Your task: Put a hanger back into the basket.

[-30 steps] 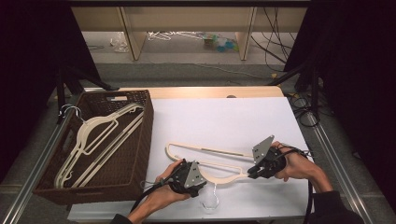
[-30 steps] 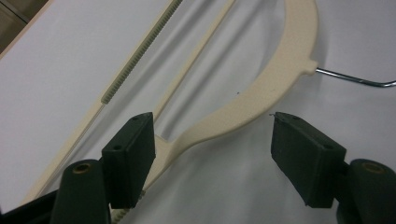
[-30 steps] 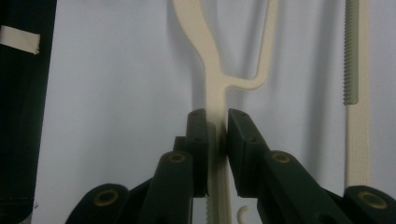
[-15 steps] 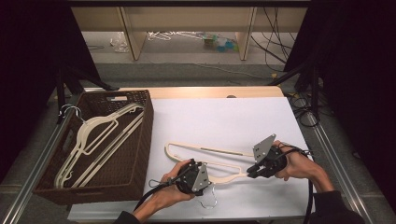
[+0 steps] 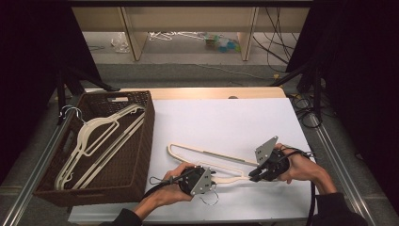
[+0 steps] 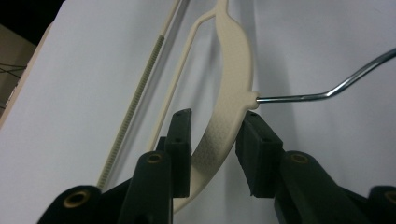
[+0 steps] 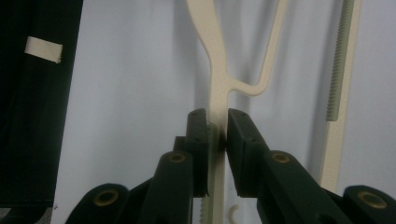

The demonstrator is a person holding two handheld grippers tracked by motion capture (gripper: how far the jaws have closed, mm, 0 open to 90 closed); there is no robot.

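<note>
Gripping a Cream Hanger From Both Ends

Lying on the white tabletop beside the wicker basket, the cream hanger is pinched by the right gripper. The left gripper has just been closing, jaws straddling the hanger's shoulder with gaps showing.

**Off to the side: basket and clutter**

A brown wicker basket stands at the left edge of the white table, holding cream hangers. Beyond the table, wooden shelving stands above floor clutter and black cables.
</note>
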